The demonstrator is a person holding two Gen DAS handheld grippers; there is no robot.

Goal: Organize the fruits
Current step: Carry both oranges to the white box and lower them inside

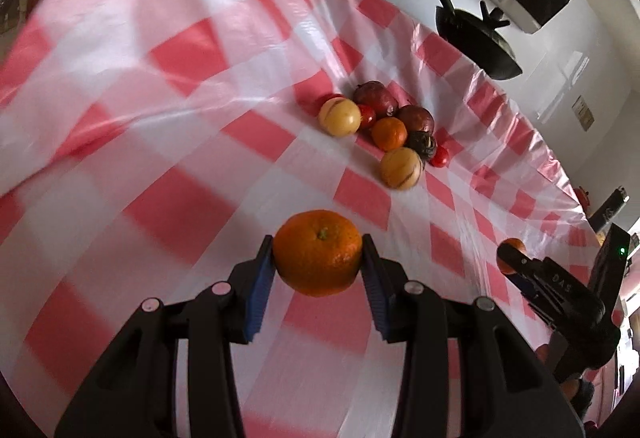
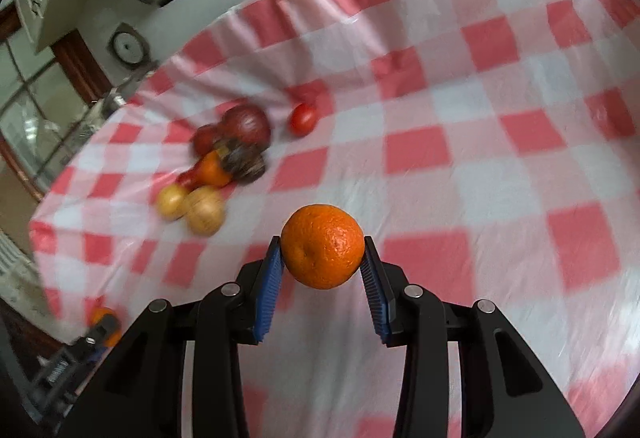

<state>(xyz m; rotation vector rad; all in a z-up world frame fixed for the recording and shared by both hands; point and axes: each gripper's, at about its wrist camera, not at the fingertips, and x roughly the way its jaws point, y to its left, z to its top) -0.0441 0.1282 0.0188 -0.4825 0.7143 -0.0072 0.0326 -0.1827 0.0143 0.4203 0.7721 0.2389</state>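
cloth: red-white checked tablecloth (image 1: 192,141); beyond: 1 black pan (image 1: 476,37); wall clock (image 2: 127,46)

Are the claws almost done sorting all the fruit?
Not yet. No sorted group shows so far. In hand: the left claw grips one round orange mandarin and the right claw grips another. Left: the mixed fruit pile on the pink checked tablecloth, including another orange.

Black claw (image 1: 318,254) arms, ribbed blue pads (image 1: 260,290), silver screws (image 1: 219,288)
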